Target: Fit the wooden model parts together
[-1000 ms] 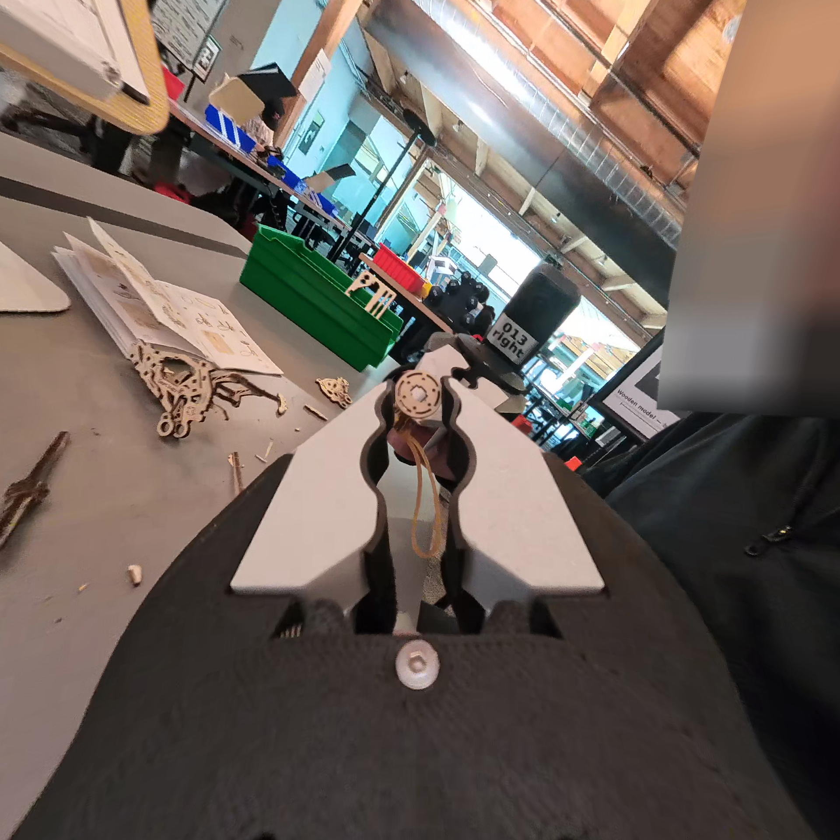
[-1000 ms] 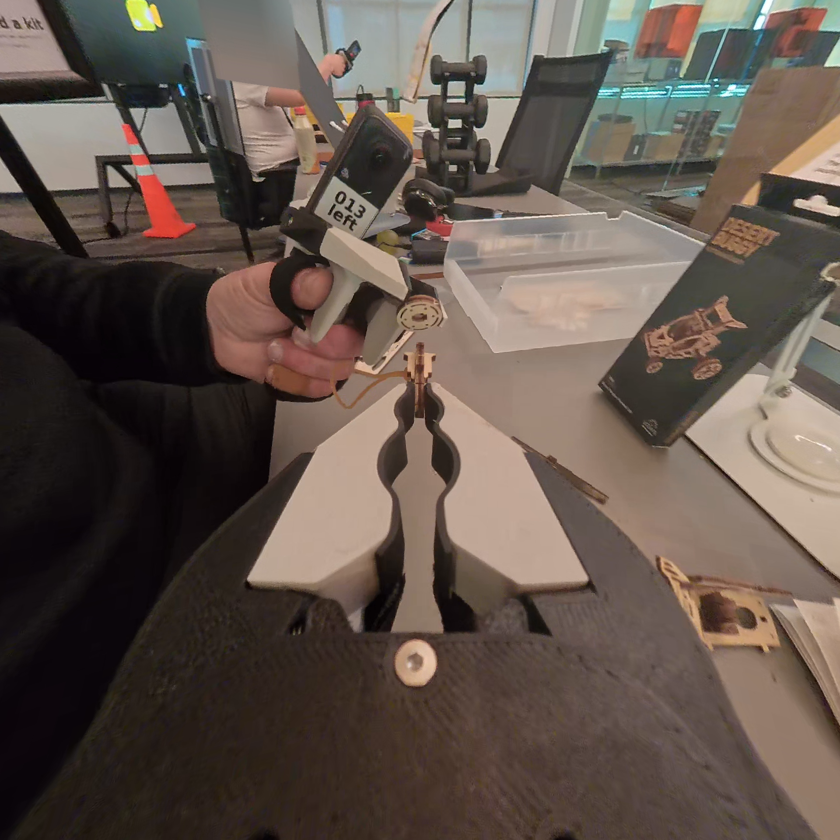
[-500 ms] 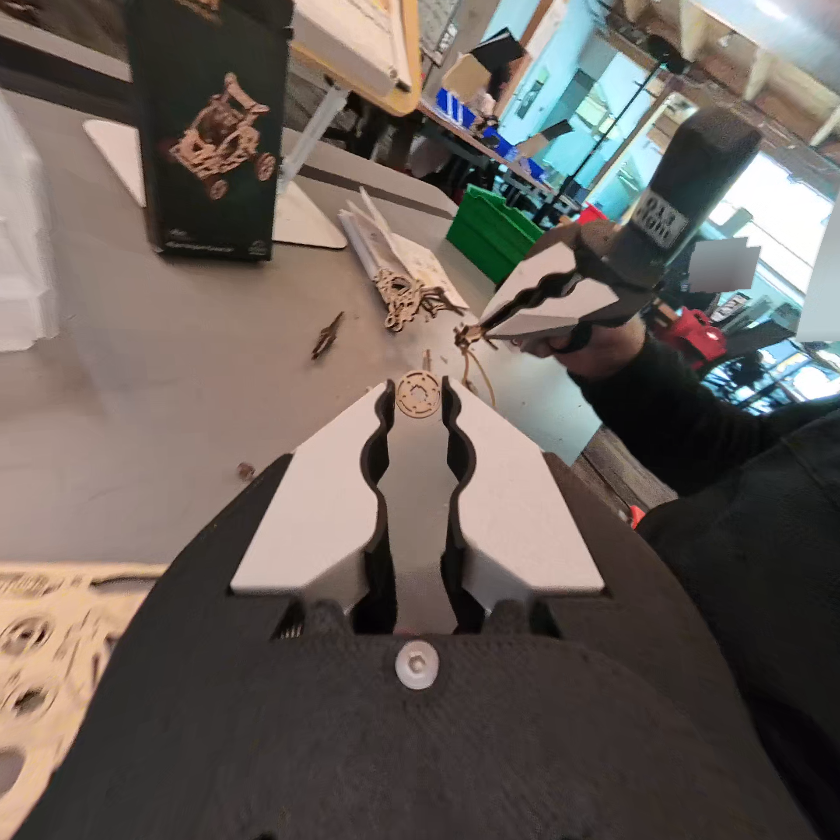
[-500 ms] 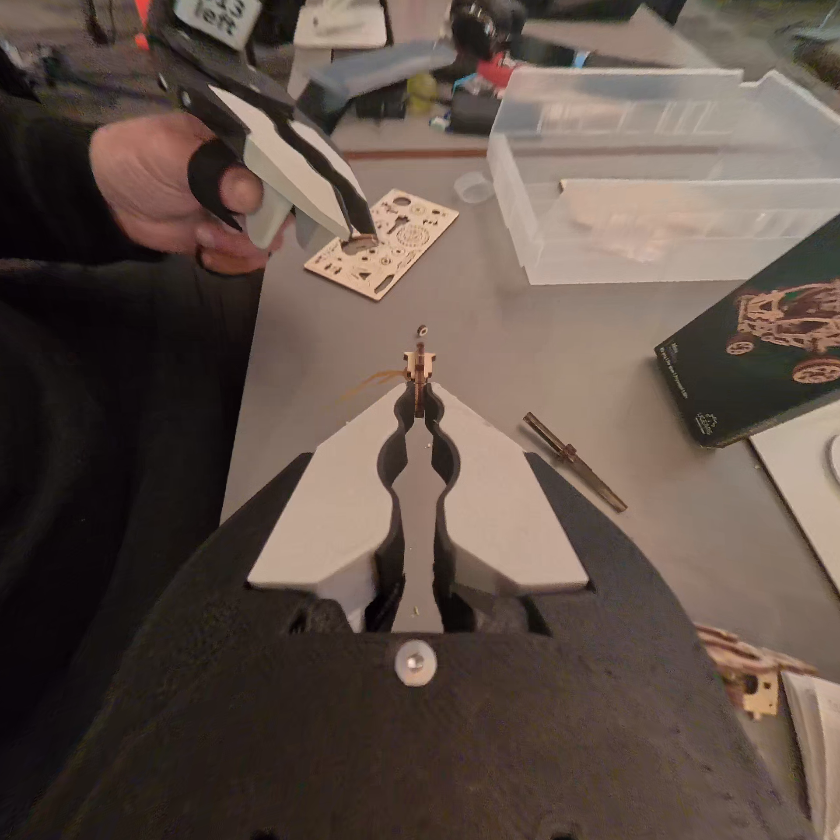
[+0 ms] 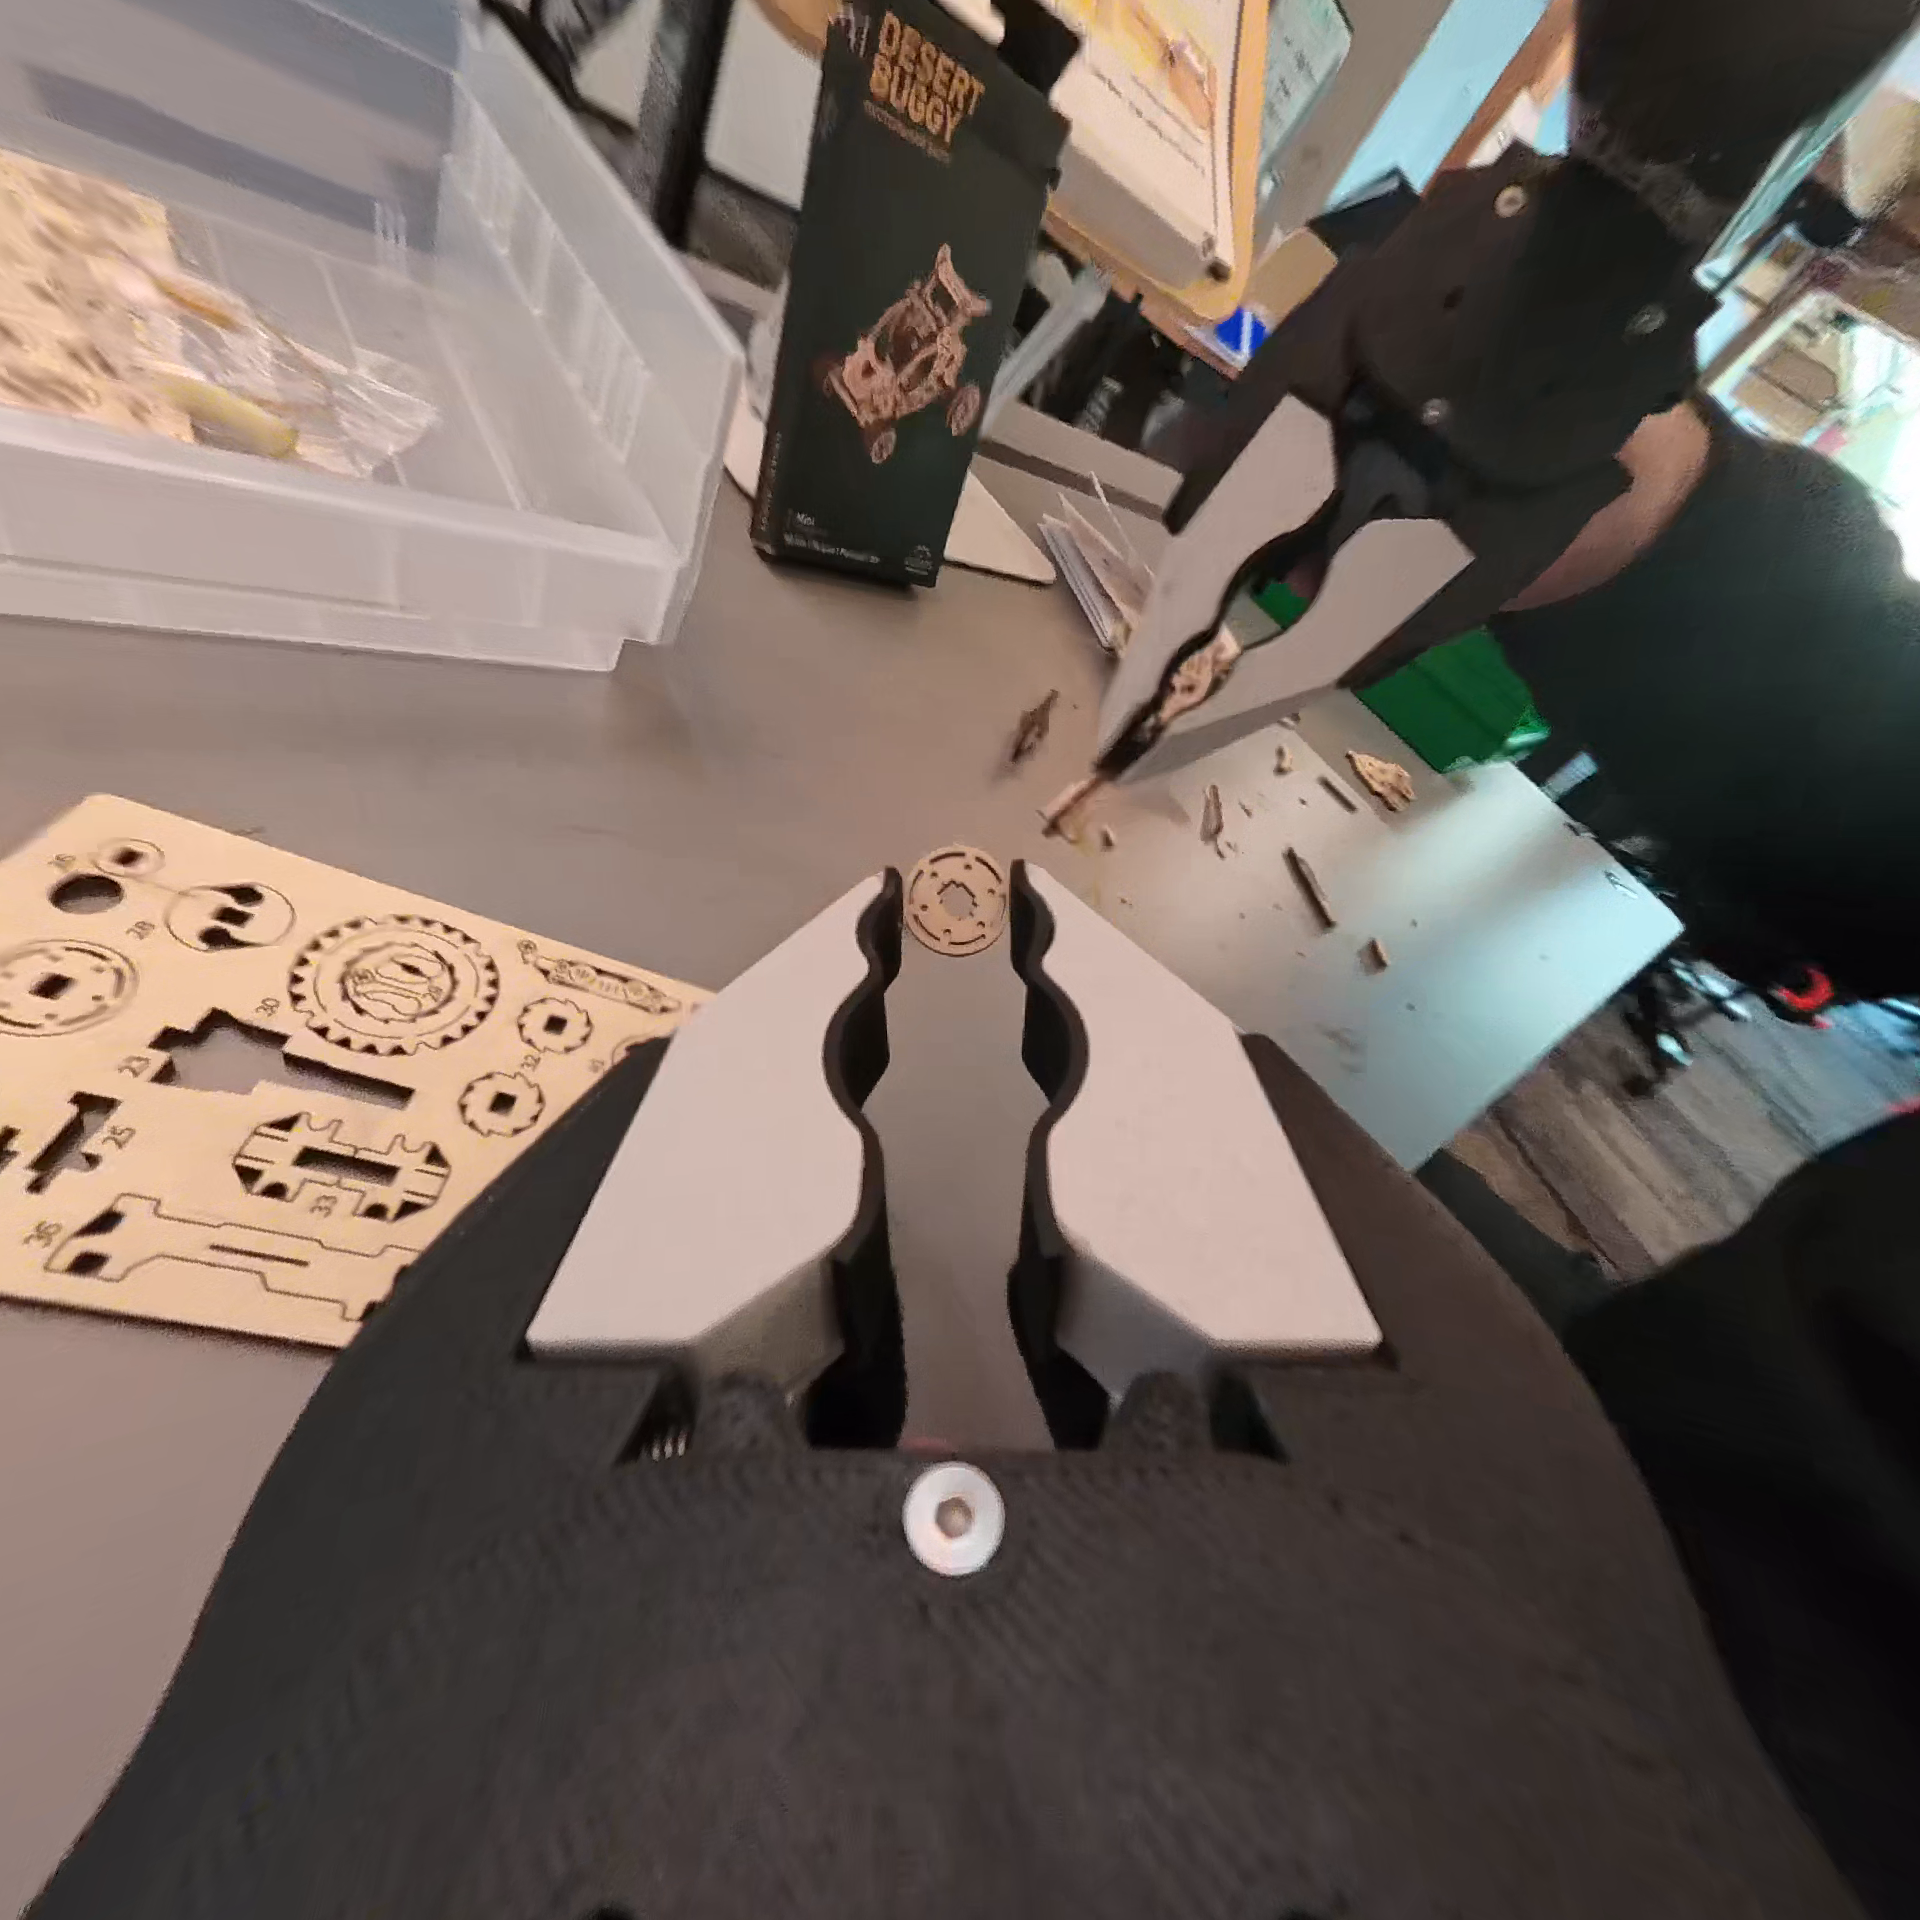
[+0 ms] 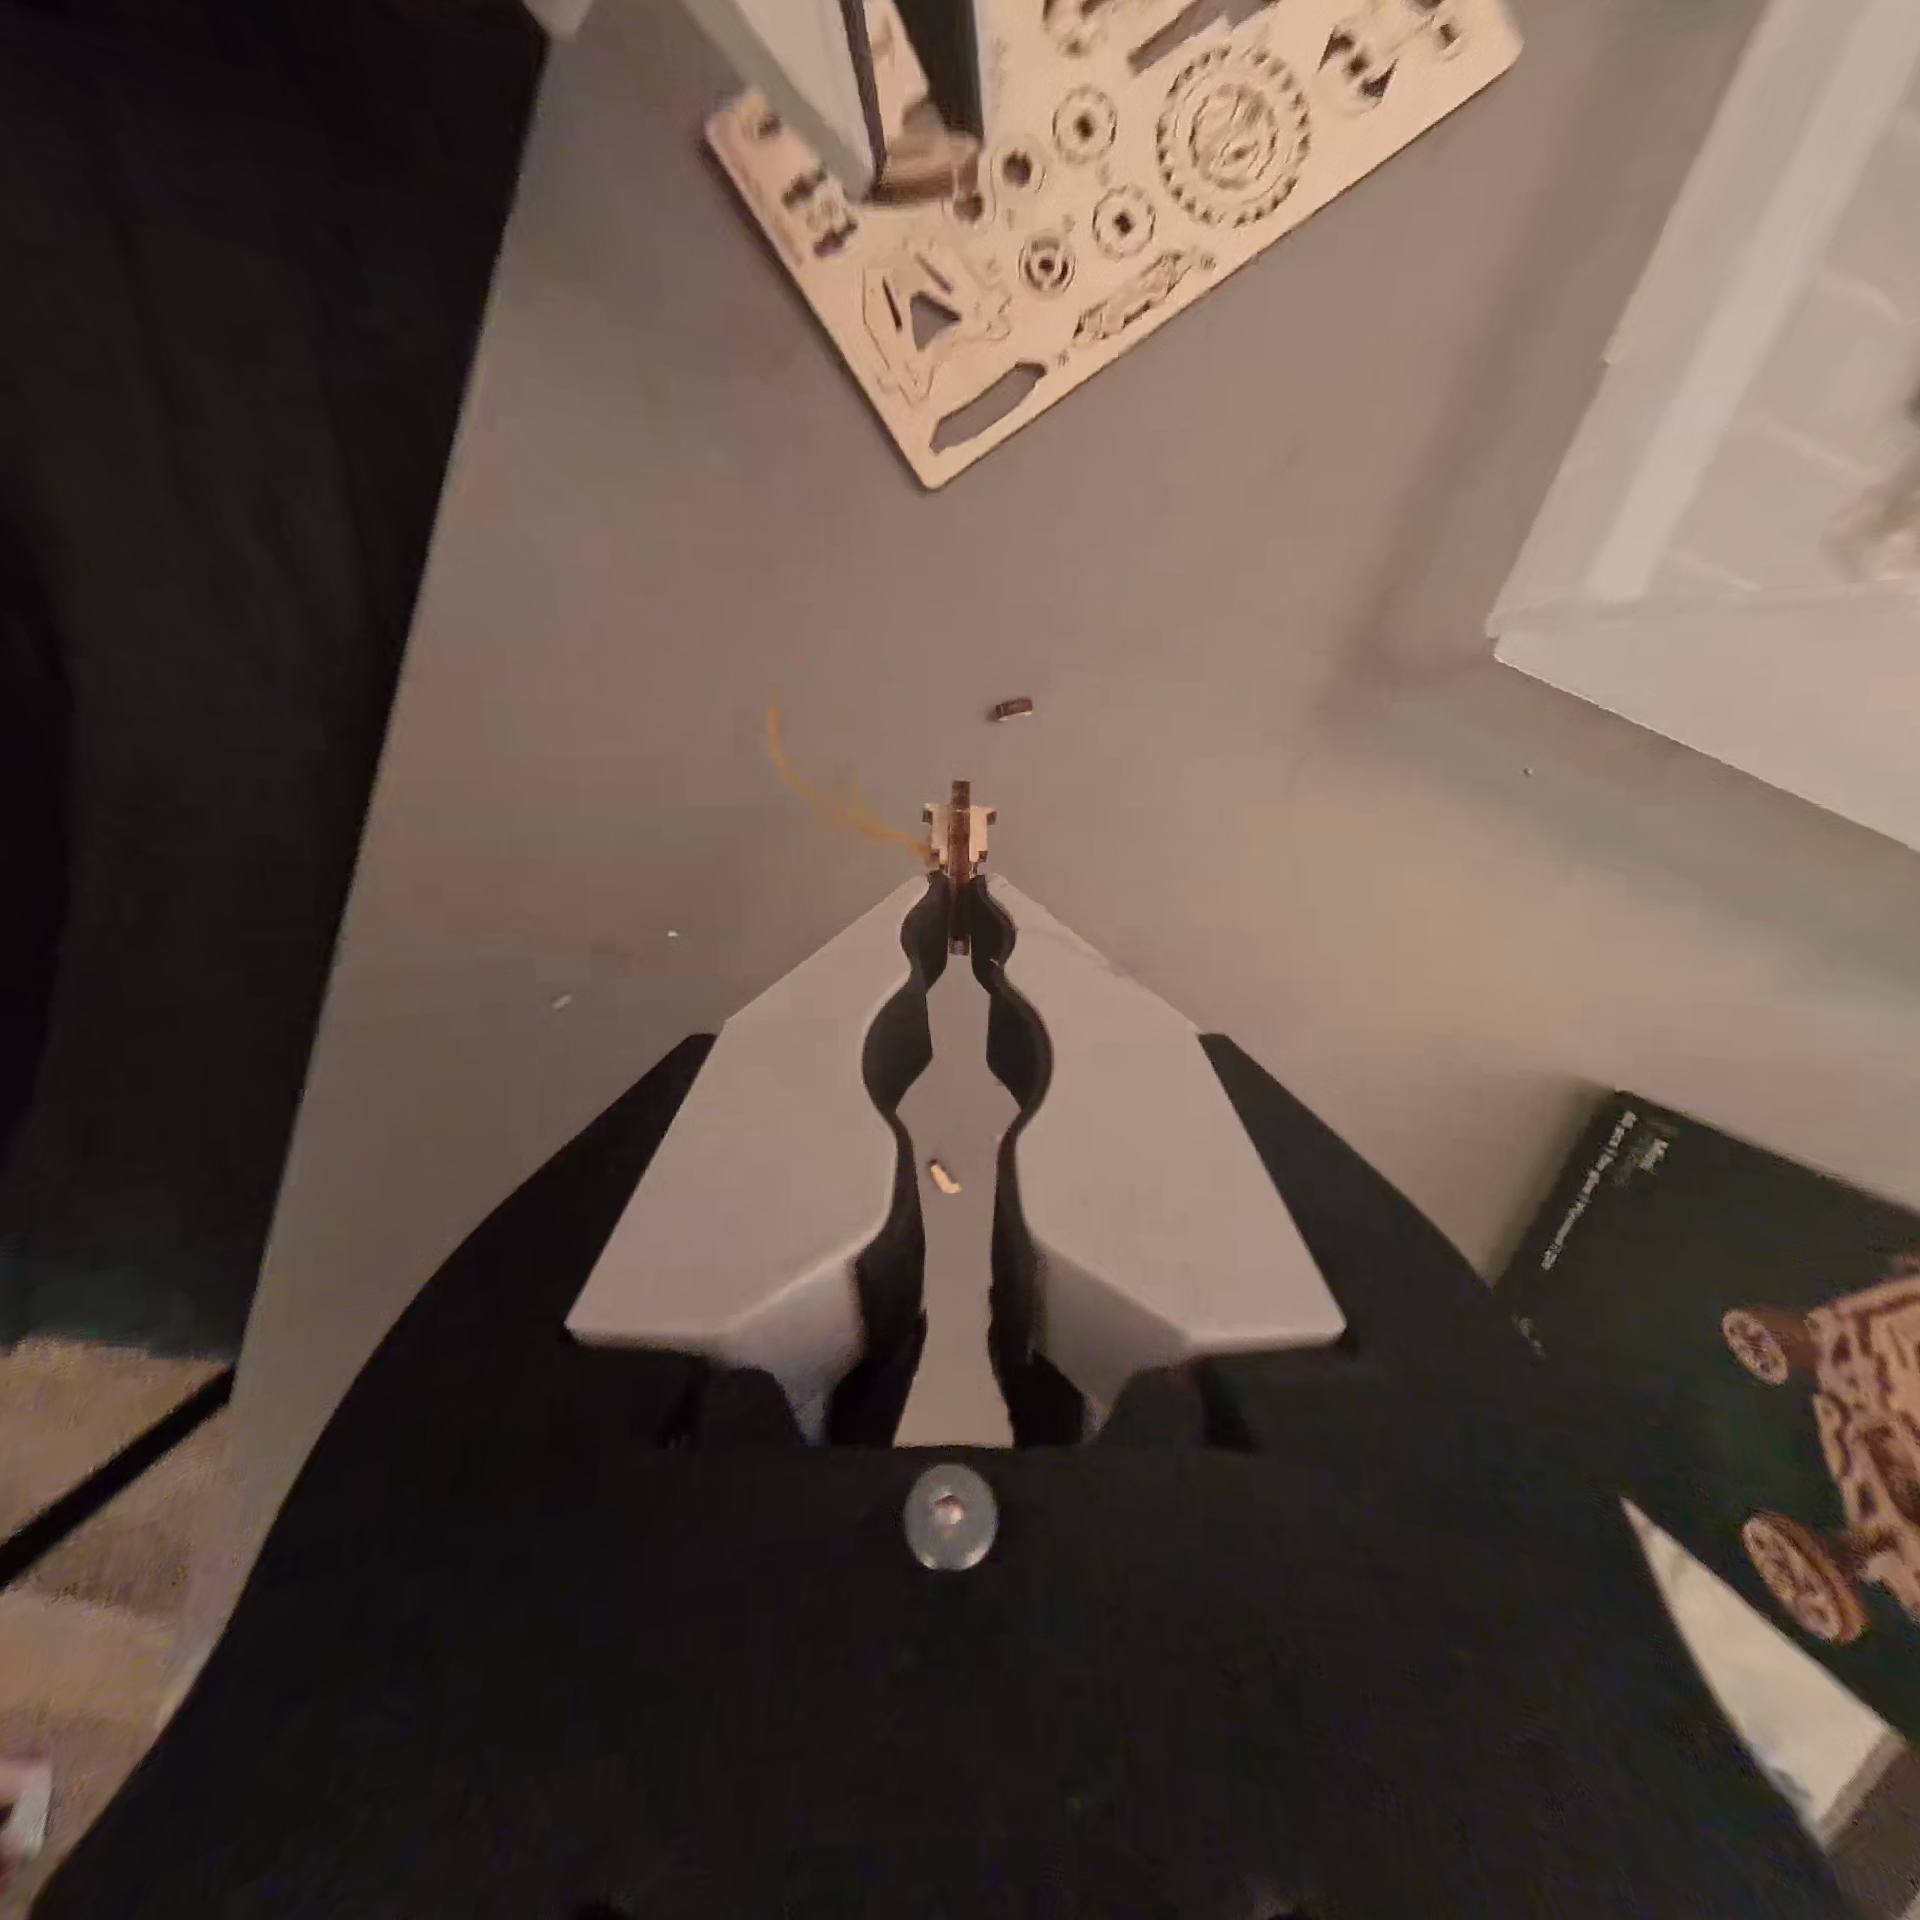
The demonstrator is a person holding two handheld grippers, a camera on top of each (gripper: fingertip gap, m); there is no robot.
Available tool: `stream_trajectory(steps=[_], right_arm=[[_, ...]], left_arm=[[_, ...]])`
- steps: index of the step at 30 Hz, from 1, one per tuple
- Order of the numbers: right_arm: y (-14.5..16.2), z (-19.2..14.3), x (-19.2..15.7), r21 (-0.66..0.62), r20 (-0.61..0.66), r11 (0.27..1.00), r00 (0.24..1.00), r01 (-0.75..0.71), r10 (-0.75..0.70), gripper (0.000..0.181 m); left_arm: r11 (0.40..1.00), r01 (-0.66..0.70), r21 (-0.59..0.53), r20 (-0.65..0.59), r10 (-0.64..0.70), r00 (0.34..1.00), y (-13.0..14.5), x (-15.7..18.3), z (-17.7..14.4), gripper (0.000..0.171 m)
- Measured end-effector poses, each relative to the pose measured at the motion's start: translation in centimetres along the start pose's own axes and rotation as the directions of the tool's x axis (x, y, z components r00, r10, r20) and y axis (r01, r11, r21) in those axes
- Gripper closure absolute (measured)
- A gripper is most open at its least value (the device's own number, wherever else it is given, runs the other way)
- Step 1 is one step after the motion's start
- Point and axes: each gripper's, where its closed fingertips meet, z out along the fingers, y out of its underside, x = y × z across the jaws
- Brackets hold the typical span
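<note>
Your left gripper (image 5: 956, 899) is clamped on a small round wooden disc (image 5: 956, 911), which sits upright between the fingertips with its flat, cut-out face toward the camera. At 9 o'clock from the disc in the left wrist view, a wooden parts sheet (image 5: 260, 1060) lies flat on the grey table (image 5: 623, 758), several of its shapes already punched out. At 11 o'clock stands a clear plastic tray (image 5: 540, 436) with pale bits inside, and at 12 o'clock a dark model box (image 5: 904, 312) stands upright. At 1 o'clock your right gripper (image 5: 1117, 764) points down at the table, with wood scraps (image 5: 1309, 883) scattered just beside it. In its own view, the right gripper (image 6: 958, 883) is closed on a small wooden assembly (image 6: 958, 831) that sticks out past the fingertips, with a thin tan rubber band (image 6: 821, 790) trailing off it toward 10 o'clock. A tiny brown piece (image 6: 1010, 710) lies on the table just beyond, at 12 o'clock. In that same view the parts sheet (image 6: 1143, 229) is farther up at 12 o'clock with the left gripper's tip over its near corner, the tray is at 2 o'clock, and the model box (image 6: 1704, 1299) is at 4 o'clock.
</note>
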Motion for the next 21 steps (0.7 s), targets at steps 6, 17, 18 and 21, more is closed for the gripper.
stream_trajectory(steps=[6, 17, 18, 21], right_arm=[[0.6, 2.8, 1.0, 0.024, 0.028, 0.999, 0.999, -0.041, 0.041, 0.181], [1.8, 3.7, 1.2, 0.116, 0.028, 0.984, 0.99, -0.137, 0.135, 0.181], [1.9, 3.8, 1.2, 0.114, 0.023, 0.984, 0.991, -0.137, 0.135, 0.181], [1.9, 3.9, 1.0, 0.118, 0.016, 0.984, 0.991, -0.135, 0.134, 0.181]], left_arm=[[0.956, 0.006, -0.294, 0.015, -0.002, 1.0, 3.8, -1.0, 2.6, 0.153], [0.851, -0.167, -0.498, 0.123, 0.26, 0.958, 4.5, -3.6, 6.7, 0.153], [0.848, -0.173, -0.502, 0.133, 0.273, 0.953, 4.6, -3.8, 6.9, 0.152], [0.826, -0.251, -0.505, 0.121, 0.356, 0.927, 4.6, -3.3, 6.8, 0.133]])
